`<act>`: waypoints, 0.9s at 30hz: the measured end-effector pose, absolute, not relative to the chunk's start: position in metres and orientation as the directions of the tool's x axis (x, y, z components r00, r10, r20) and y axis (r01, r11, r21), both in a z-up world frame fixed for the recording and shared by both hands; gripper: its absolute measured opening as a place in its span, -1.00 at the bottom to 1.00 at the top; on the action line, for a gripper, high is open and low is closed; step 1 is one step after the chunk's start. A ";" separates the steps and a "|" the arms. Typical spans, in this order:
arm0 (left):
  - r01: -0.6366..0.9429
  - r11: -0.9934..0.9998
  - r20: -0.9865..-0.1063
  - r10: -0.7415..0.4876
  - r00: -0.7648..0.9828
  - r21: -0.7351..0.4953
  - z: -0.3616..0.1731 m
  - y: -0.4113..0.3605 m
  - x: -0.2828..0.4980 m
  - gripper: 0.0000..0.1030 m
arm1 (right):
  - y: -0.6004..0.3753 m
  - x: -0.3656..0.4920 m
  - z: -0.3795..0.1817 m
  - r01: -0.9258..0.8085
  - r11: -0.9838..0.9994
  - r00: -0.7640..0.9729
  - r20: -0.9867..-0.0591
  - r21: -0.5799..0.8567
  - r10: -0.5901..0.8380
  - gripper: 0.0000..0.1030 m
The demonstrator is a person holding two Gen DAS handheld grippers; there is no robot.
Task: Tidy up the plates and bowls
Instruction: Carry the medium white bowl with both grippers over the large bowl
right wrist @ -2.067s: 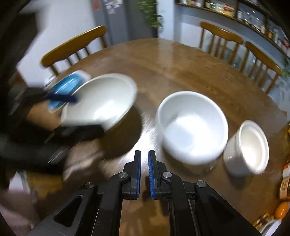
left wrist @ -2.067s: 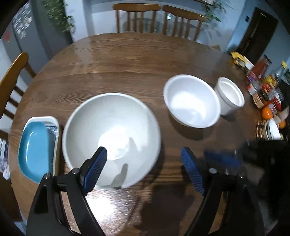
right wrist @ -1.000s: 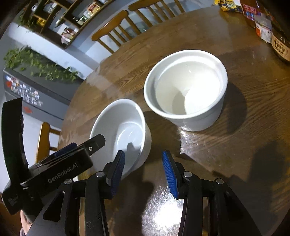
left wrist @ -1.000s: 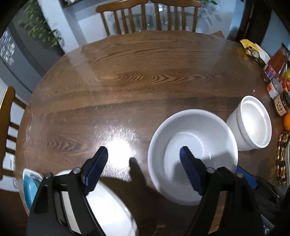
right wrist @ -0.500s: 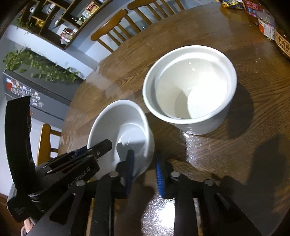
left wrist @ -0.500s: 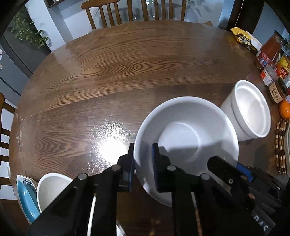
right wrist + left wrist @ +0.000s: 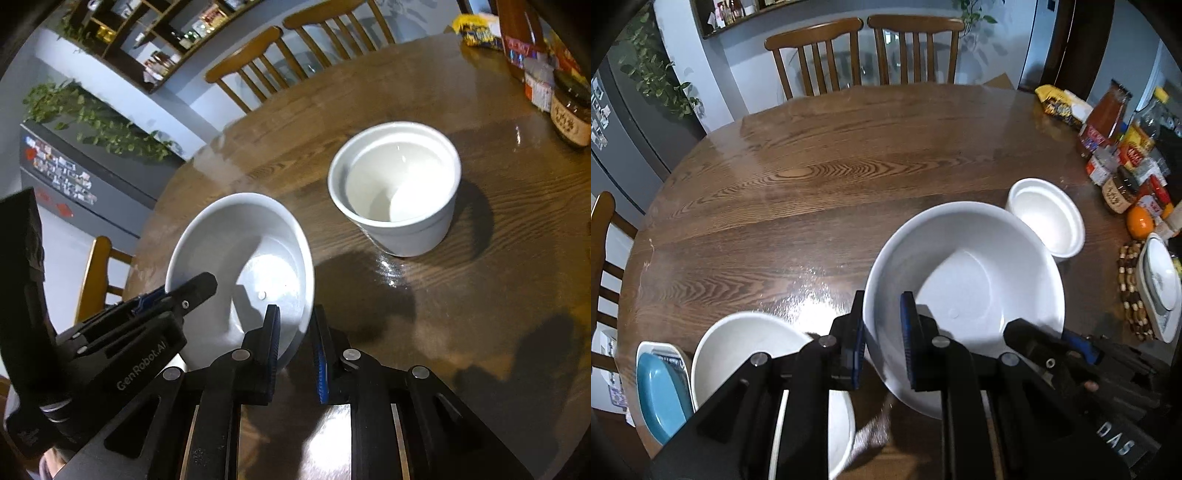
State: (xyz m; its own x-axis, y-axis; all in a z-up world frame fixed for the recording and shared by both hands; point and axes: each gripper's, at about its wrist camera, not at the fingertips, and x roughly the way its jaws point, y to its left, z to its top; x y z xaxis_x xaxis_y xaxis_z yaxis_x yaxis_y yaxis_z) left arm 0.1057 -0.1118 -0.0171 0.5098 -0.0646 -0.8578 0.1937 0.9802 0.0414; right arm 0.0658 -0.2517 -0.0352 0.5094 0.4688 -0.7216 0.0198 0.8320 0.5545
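A mid-sized white bowl [image 7: 964, 288] [image 7: 243, 254] hangs slightly above the wooden table [image 7: 849, 166], casting a shadow beside it. My left gripper [image 7: 882, 297] is shut on the bowl's near-left rim, one finger inside and one outside. On the opposite rim my right gripper [image 7: 295, 310] is shut too; it shows at the lower right of the left wrist view [image 7: 1052, 338]. The left gripper [image 7: 173, 291] shows at the lower left of the right wrist view. A larger white bowl [image 7: 750, 354] sits on the table at the lower left.
A tall white cup-shaped bowl [image 7: 1049, 221] [image 7: 399, 184] stands just right of the held bowl. A blue plate [image 7: 661, 391] rests in a white tray at the left edge. Jars, bottles and an orange [image 7: 1139, 221] crowd the right edge. Chairs [image 7: 864, 55] line the far side.
Both grippers, open around the bowl's rim a second ago, closed on it. The bowl has since come up off the table and away from the tall cup, toward the larger bowl.
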 end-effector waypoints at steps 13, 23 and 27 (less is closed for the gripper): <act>0.163 0.987 -0.804 -0.094 0.587 0.003 0.008 -0.081 0.057 -0.69 | -0.229 0.028 0.003 -0.062 0.863 0.554 -0.702 0.501 0.448 -0.64; 0.099 0.995 -0.796 -0.080 0.600 -0.025 0.012 -0.041 0.037 -0.70 | -0.192 0.022 0.014 -0.127 0.866 0.535 -0.702 0.483 0.470 -0.64; 0.066 0.997 -0.794 -0.067 0.604 -0.034 0.012 -0.023 0.032 -0.70 | -0.173 0.022 0.016 -0.158 0.871 0.521 -0.709 0.466 0.474 -0.64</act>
